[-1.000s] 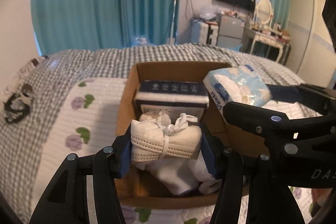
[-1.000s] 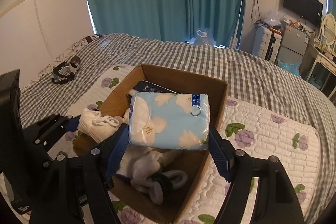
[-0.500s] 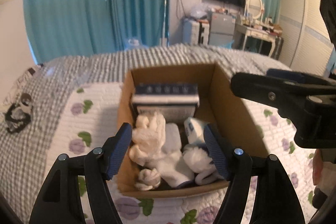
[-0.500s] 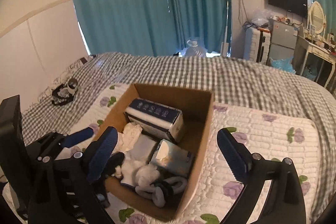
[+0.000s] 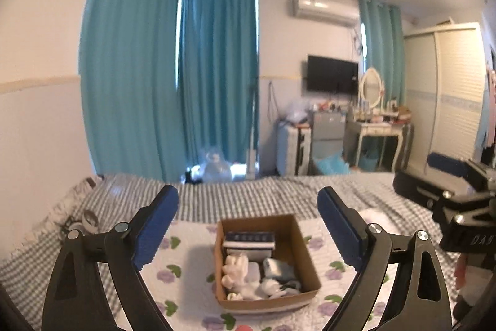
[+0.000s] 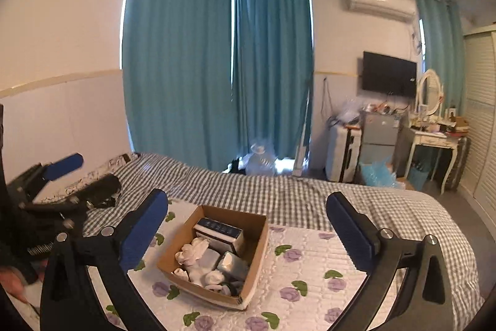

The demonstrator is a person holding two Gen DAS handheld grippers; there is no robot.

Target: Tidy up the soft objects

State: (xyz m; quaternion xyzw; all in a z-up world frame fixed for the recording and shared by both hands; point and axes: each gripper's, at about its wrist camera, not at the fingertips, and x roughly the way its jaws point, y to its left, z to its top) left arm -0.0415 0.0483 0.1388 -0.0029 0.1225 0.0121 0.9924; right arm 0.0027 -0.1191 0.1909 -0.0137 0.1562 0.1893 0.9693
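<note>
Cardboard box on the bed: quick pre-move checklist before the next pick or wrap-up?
1. Left gripper open, nothing between the pads: ok; jaws have just been opening.
2. Right gripper open, nothing held: ok; jaws have just been opening.
3. Both grippers clear of the cardboard box: ok.
4. Tissue pack and white soft items inside the box: ok.
5. More soft objects left on the floral quilt: none in view, rest cannot tell.

Left gripper and right gripper hang above the cardboard box, jaws just opened wide, nothing between them.
</note>
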